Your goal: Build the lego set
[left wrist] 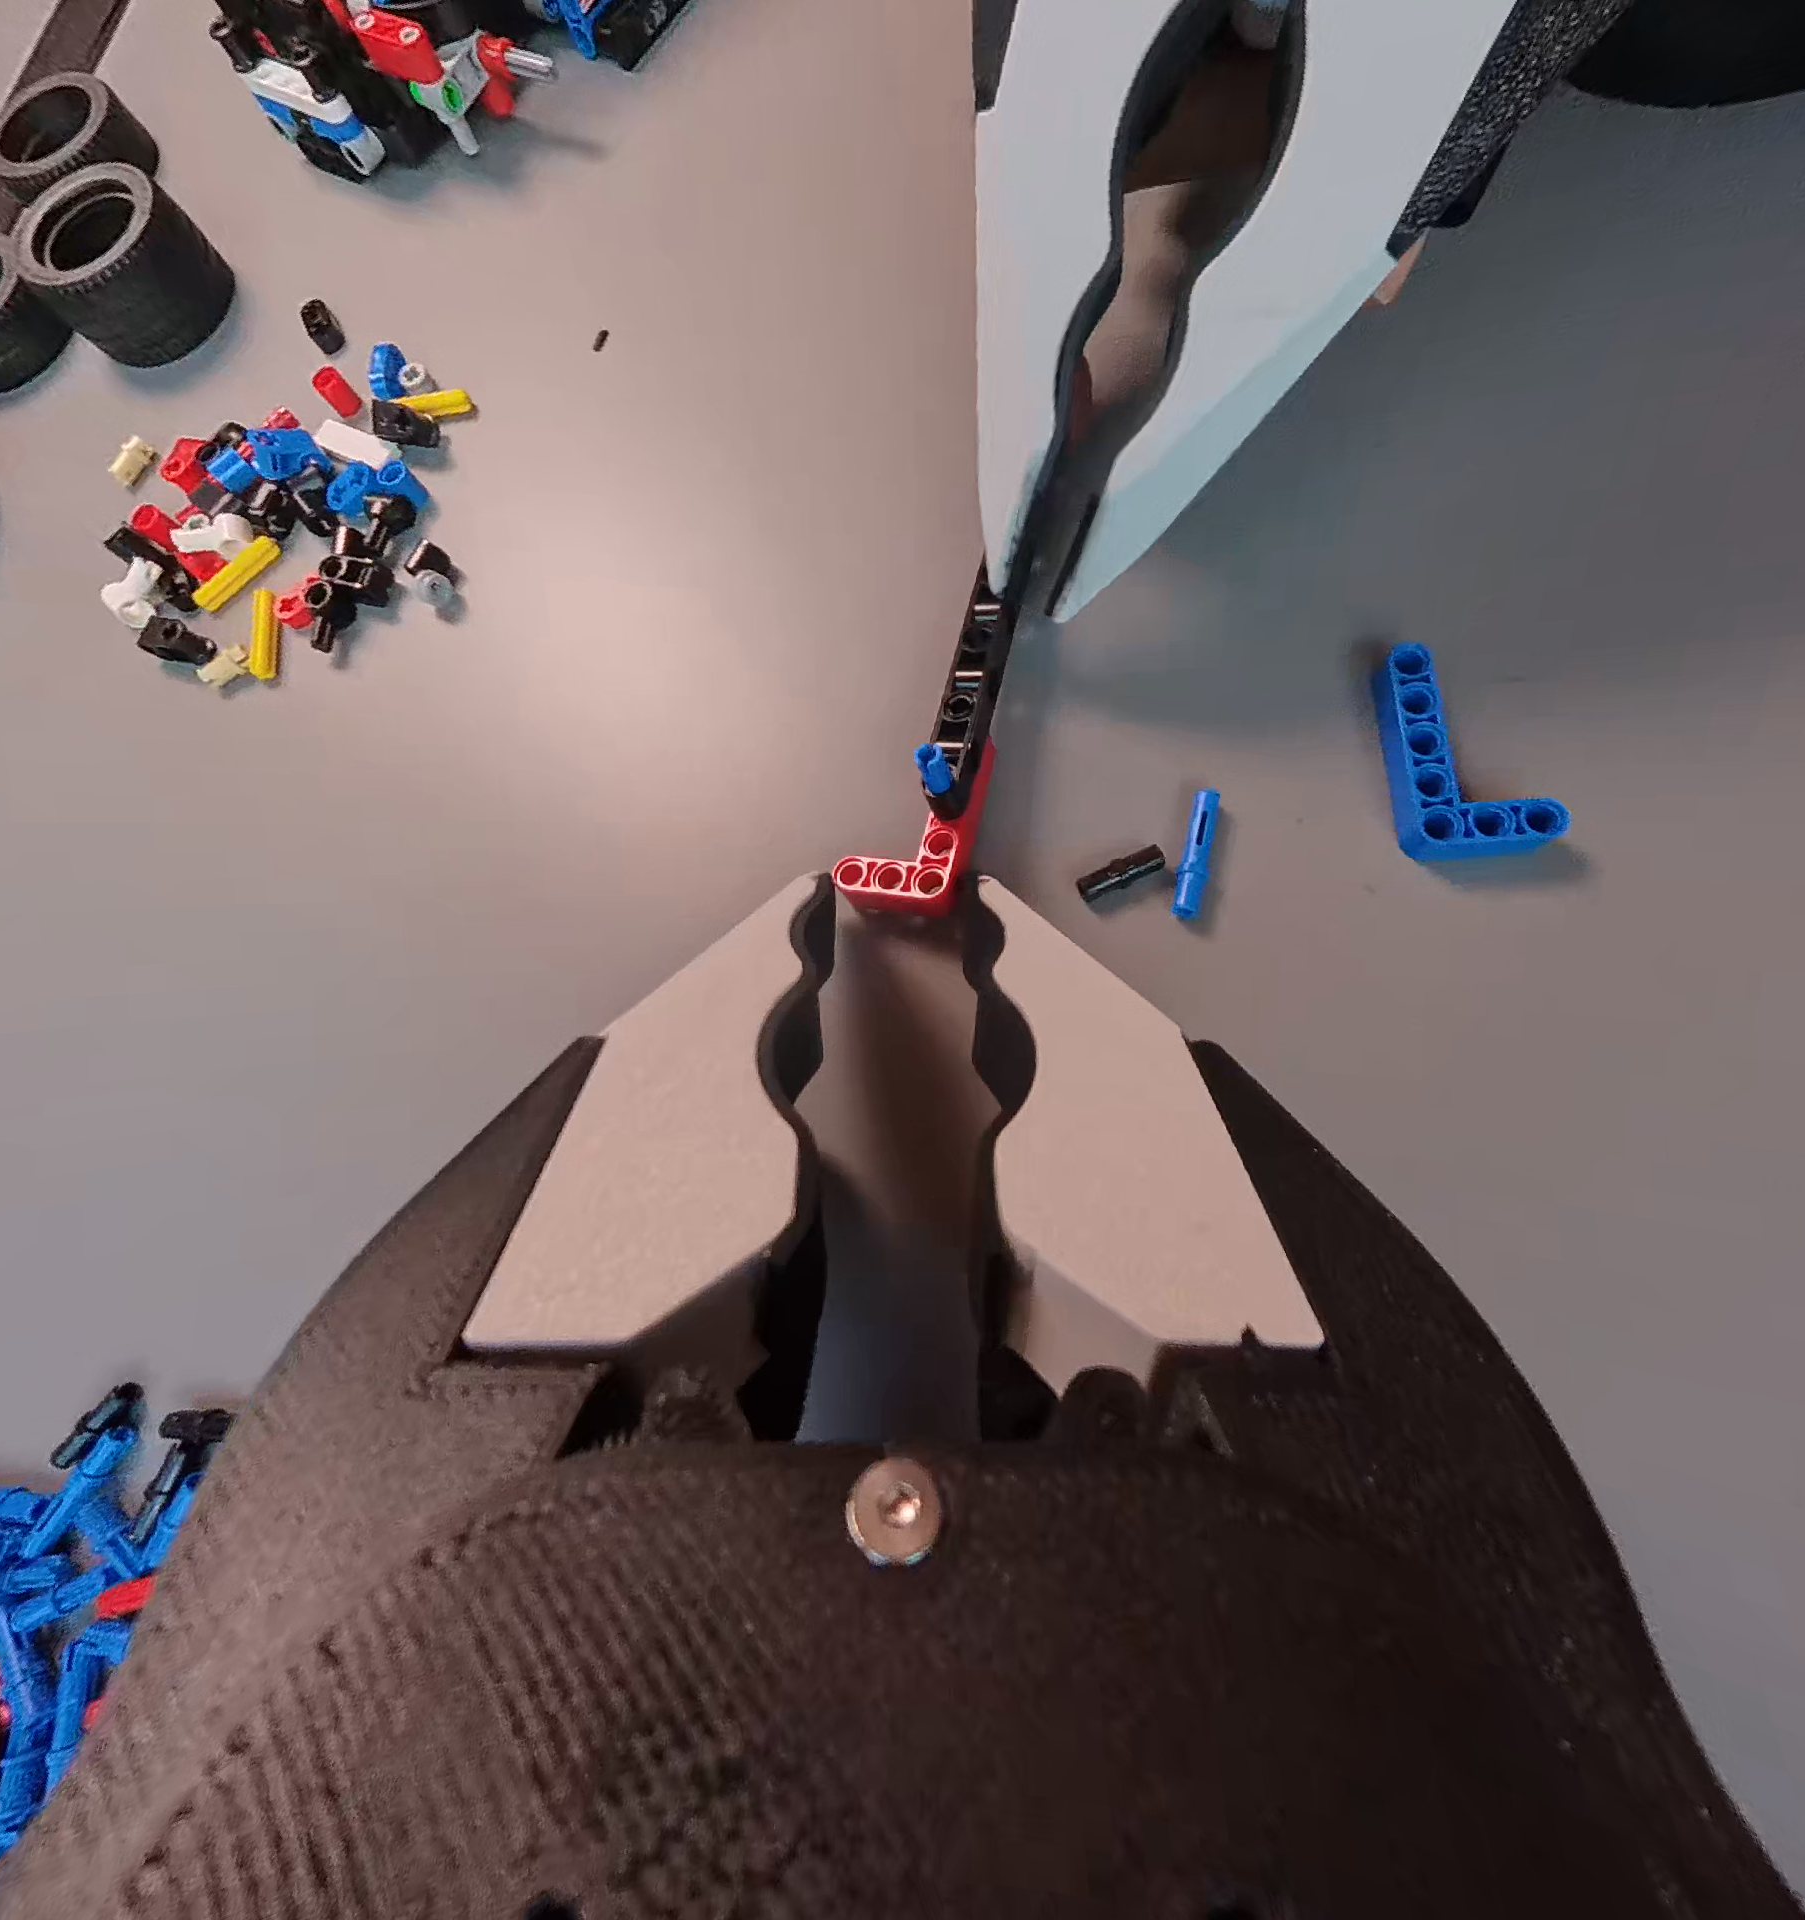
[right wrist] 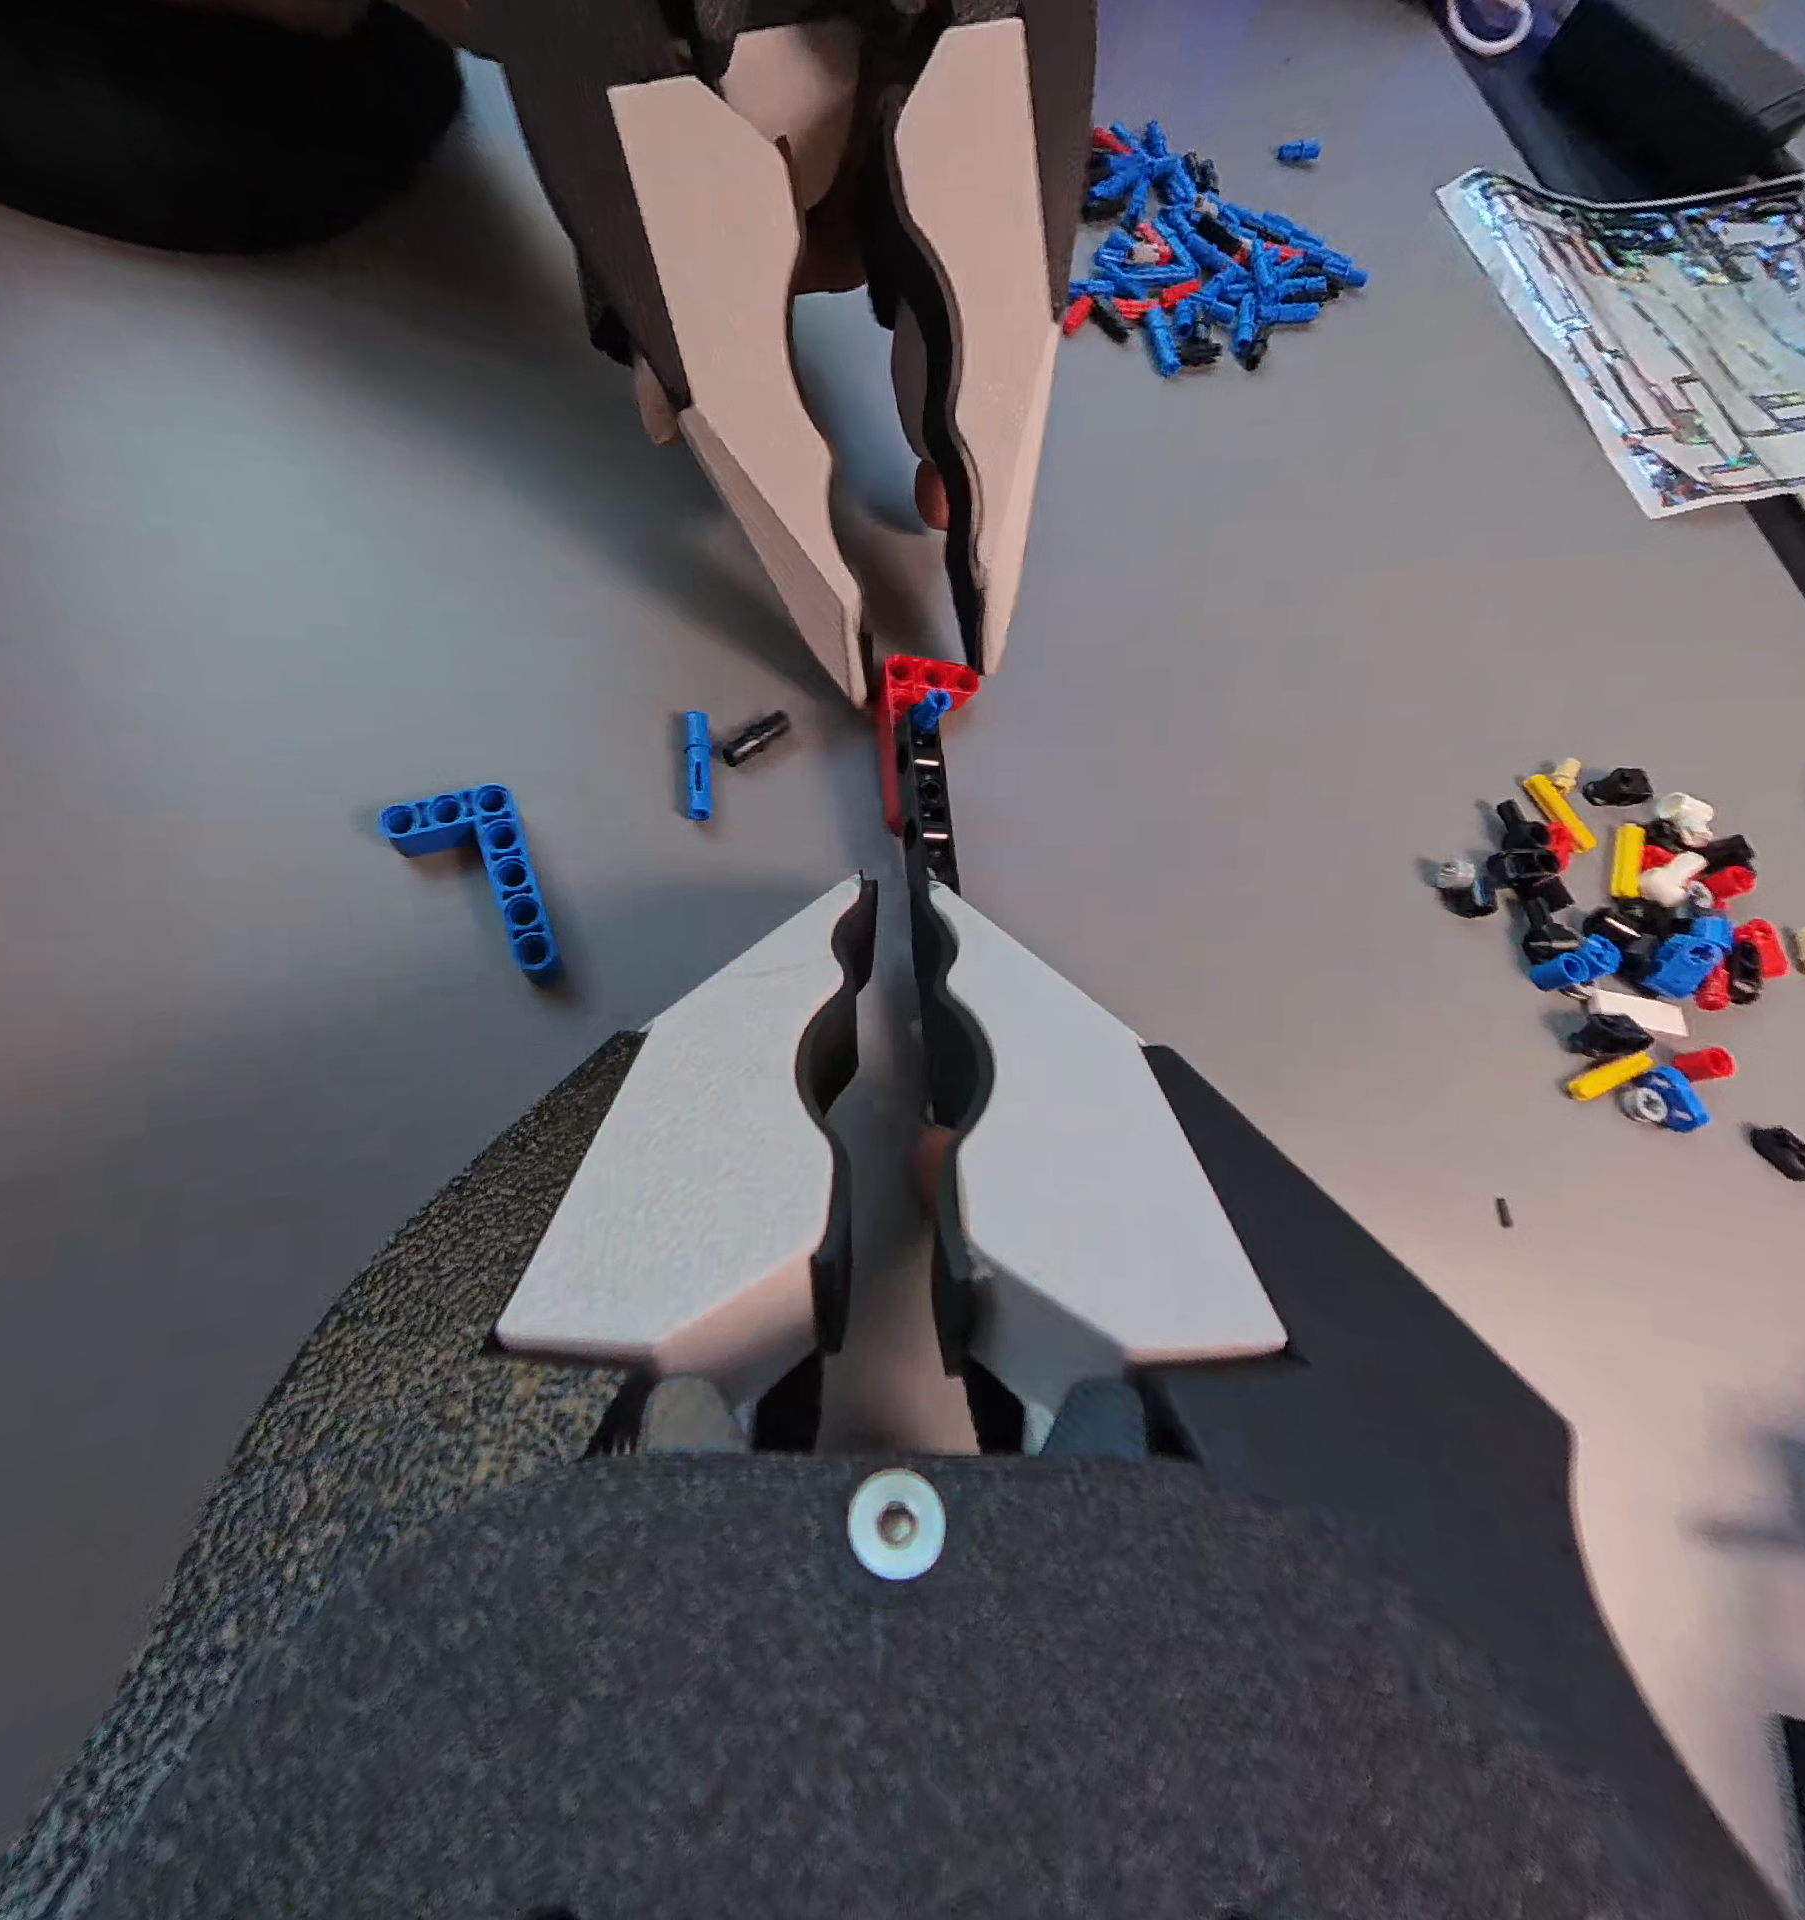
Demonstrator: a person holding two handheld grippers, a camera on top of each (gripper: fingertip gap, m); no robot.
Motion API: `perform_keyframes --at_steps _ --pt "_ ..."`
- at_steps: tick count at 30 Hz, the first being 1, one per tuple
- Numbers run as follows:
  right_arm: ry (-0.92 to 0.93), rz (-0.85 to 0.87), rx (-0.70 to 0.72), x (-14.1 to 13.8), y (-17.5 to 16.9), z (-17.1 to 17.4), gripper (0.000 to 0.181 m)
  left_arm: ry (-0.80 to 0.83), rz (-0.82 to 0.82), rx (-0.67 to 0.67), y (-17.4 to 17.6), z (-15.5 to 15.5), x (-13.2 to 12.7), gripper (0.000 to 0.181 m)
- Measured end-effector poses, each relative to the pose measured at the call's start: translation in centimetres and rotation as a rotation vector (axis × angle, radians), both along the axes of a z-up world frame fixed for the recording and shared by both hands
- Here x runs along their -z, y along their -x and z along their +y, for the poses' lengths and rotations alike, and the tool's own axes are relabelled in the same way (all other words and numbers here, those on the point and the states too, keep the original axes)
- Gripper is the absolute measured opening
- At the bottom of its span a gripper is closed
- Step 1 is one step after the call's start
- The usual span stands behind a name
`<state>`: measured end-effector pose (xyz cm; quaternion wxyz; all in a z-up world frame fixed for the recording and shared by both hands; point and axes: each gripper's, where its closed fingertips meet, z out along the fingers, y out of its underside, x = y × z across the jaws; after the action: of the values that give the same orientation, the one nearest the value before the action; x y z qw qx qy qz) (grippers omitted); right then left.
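A red L-shaped beam (left wrist: 893, 878) and a black straight beam (left wrist: 971, 675) are joined side by side, held just above the grey table (left wrist: 669, 675). A small blue pin (left wrist: 932, 762) sticks out of the black beam near the joint. My left gripper (left wrist: 910, 891) is shut on the red beam's short leg. My right gripper (right wrist: 900, 888) is shut on the far end of the black beam (right wrist: 927, 810) and faces the left gripper (right wrist: 927, 670). The red beam (right wrist: 924, 681) shows between the left gripper's tips. The right gripper also shows in the left wrist view (left wrist: 1028, 592).
A blue L-shaped beam (left wrist: 1449, 769), a loose blue pin (left wrist: 1194, 852) and a black pin (left wrist: 1121, 871) lie beside the held parts. A pile of mixed small parts (left wrist: 285, 520), black tyres (left wrist: 77, 239), a part-built model (left wrist: 399, 73), a blue pin heap (right wrist: 1210, 260) and a booklet (right wrist: 1687, 332) lie around. My right fingertips sit around 6 cm from my left ones. Between my right fingertips and the part-built model (left wrist: 399, 73) there is roughly 20 cm.
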<state>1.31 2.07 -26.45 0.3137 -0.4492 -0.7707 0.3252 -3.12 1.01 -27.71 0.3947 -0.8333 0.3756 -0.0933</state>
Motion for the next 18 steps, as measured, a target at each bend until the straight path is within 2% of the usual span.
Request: perform_keyframes --at_steps 4,7,10,12,14,16,18 --pt "-0.029 0.052 0.090 -0.5 0.6 2.1 0.005 -0.015 0.003 -0.071 0.8 0.9 0.0 0.023" --pt "0.039 0.069 0.062 -1.1 0.5 1.2 0.006 -0.023 0.016 -0.127 1.6 1.1 -0.1 0.025" --pt "0.059 0.062 0.010 -1.0 0.0 -0.2 0.007 -0.020 0.017 -0.169 2.5 0.7 -0.3 0.041" --pt "0.081 0.048 -0.035 -1.0 -0.7 -1.3 0.008 -0.054 -0.008 -0.189 3.1 0.0 -1.3 0.039" --pt "0.127 0.009 -0.109 -0.8 -1.7 -2.9 0.009 -0.061 -0.088 -0.147 2.5 -1.3 -2.1 0.032" --pt "0.155 -0.051 -0.178 -0.3 -2.6 -4.4 0.010 -0.058 -0.154 -0.045 0.9 -2.9 -2.5 0.025" --pt "0.142 -0.072 -0.225 -0.2 -3.0 -5.5 0.011 -0.043 -0.150 0.051 -0.9 -4.0 -2.2 0.024"
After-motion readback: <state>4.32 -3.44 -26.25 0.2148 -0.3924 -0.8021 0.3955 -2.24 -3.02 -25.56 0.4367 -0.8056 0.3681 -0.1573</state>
